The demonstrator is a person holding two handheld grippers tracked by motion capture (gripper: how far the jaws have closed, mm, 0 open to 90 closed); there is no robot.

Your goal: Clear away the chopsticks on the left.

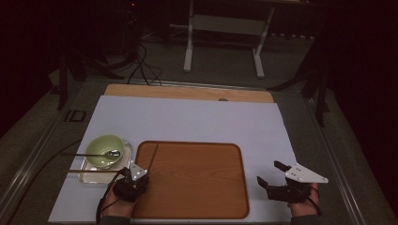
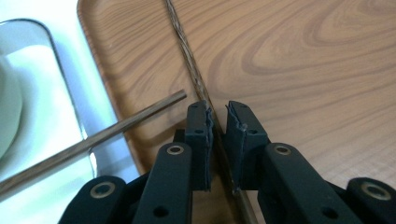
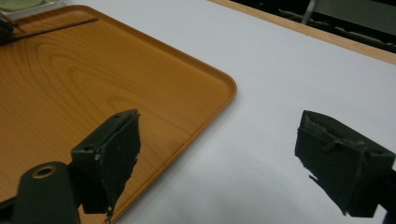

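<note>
A wooden tray (image 1: 202, 187) lies on the white table sheet. A dark chopstick (image 1: 154, 157) rests along the wooden tray's left side. My left gripper (image 1: 144, 173) is low over its near end. In the left gripper view that chopstick (image 2: 187, 51) runs between the jaws of the left gripper (image 2: 219, 116), which stand almost together around it. A second chopstick (image 2: 116, 128) lies across a small clear tray (image 1: 89, 177), its tip over the wooden tray's rim. My right gripper (image 1: 268, 172) hovers to the right of the wooden tray, wide open and empty (image 3: 219, 135).
A green bowl (image 1: 104, 150) with a spoon (image 1: 112, 153) in it sits on the small clear tray at the left. The white sheet (image 1: 197, 117) stretches bare beyond the wooden tray. Table legs and cables stand on the floor behind.
</note>
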